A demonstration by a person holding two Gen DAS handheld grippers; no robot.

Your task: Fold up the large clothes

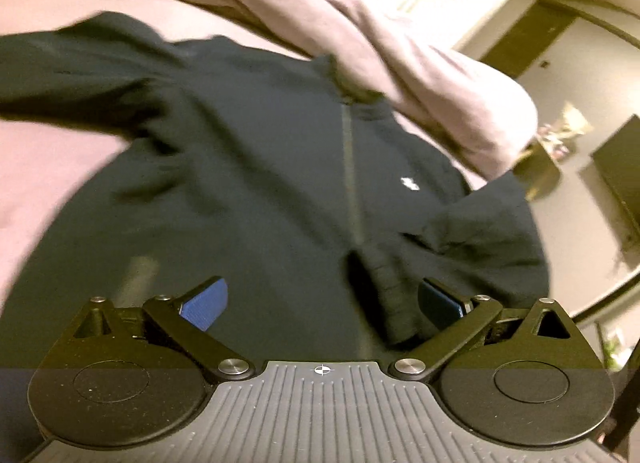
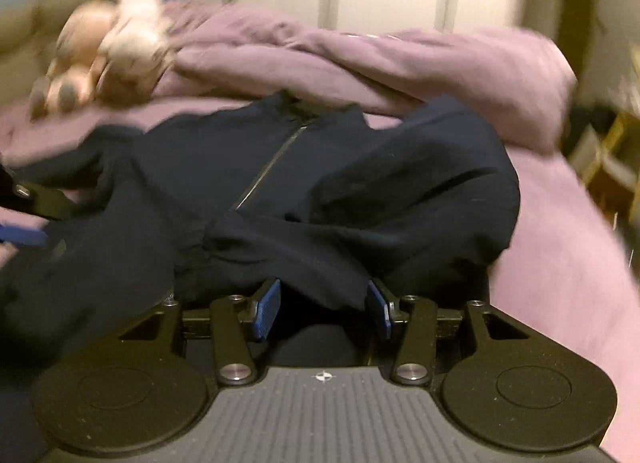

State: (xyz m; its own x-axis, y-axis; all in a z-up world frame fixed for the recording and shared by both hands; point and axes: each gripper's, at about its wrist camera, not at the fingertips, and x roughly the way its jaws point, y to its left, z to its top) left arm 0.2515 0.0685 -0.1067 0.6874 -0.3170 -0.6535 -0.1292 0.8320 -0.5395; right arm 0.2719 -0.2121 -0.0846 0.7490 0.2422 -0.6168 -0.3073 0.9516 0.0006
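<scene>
A dark navy zip-up jacket (image 1: pixel 280 151) lies spread front-up on a bed (image 2: pixel 560 263) covered in a pale purple sheet. Its zip (image 1: pixel 350 167) runs up the middle to the collar, which points toward a rumpled purple duvet (image 2: pixel 400 59) heaped along the far side of the bed. A small white logo (image 1: pixel 409 183) sits on the chest, just right of the zip in the left wrist view. In that view one sleeve stretches out to the left across the sheet, while the other sleeve (image 2: pixel 312 239) is folded in over the front of the jacket, its cuff end near the bottom hem.

The left claw (image 1: pixel 322 305) hovers over the lower part of the jacket with its blue pads spread wide; nothing is pinched between them, though the folded sleeve's cuff lies below, close to the right-hand pad.

The right claw (image 2: pixel 322 309) is about half spread over the folded sleeve. Dark cloth lies between its blue pads, but they do not press on it.

A plush toy (image 2: pixel 116 47), tan and cream, rests at the far left of the bed beside the duvet. Both views are blurred.
</scene>
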